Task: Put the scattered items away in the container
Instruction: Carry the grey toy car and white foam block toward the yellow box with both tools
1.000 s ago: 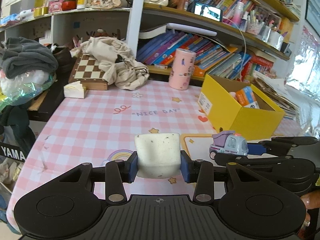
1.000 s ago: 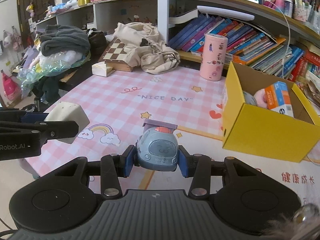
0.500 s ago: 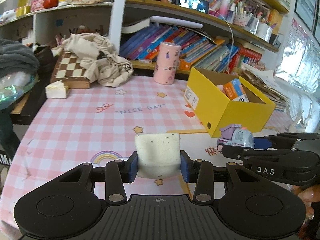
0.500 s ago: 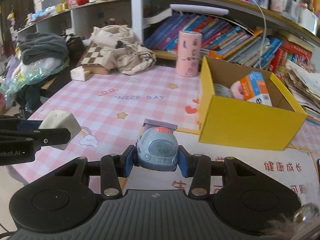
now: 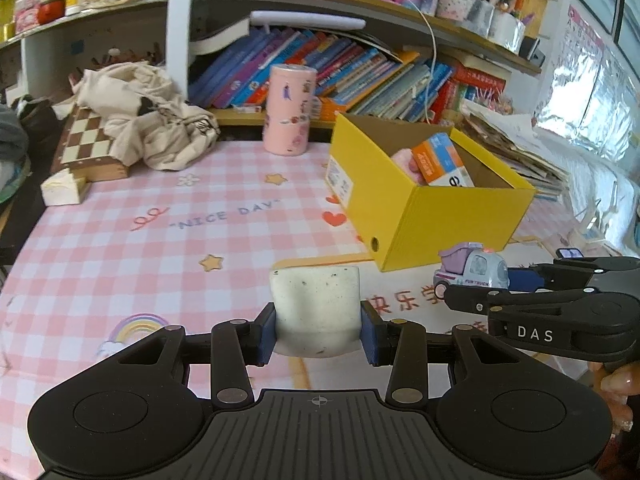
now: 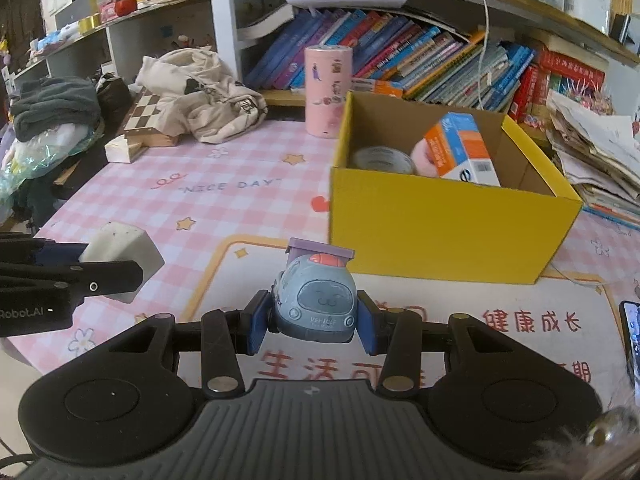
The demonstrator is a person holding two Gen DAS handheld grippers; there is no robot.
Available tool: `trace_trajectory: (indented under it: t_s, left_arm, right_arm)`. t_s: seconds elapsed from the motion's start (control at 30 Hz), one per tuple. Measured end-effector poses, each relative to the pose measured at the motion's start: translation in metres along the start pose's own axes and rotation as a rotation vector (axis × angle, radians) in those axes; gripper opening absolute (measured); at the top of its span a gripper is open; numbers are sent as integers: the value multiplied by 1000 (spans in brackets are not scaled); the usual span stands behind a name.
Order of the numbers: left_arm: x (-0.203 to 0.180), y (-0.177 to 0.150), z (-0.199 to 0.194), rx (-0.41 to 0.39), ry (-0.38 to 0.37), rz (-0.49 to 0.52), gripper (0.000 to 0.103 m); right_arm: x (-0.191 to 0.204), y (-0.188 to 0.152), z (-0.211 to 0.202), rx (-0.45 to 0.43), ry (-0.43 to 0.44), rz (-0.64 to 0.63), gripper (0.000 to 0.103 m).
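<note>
Tablecloth (image 5: 120,248) bare left of yellow box (image 6: 440,236) edge.

matt cardboard box (image 6: 448,236), glossy plastic toy truck (image 6: 316,304)

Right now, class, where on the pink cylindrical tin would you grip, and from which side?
Grip the pink tin across its round body, coming level from the open table side: it stands upright, with the shelf behind and the yellow box close beside it.
</note>
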State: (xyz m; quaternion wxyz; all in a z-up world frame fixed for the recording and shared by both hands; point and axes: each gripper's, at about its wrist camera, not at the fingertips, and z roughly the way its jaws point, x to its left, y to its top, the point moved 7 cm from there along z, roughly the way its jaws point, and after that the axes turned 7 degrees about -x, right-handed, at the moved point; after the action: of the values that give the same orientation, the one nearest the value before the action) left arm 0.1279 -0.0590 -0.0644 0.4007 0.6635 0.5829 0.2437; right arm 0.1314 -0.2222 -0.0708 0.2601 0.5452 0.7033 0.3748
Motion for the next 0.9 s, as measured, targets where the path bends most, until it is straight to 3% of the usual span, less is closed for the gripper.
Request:
trace_trajectory:
  t_s: [0.63, 0.9]
  left_arm:
    - [-97, 7, 63, 70, -29, 16, 40]
    - [-144, 36, 73, -4, -73, 77, 40]
  right_arm:
    - [-110, -8, 10, 70, 21, 22, 42]
    - [-152, 14, -3, -27, 7, 20, 42]
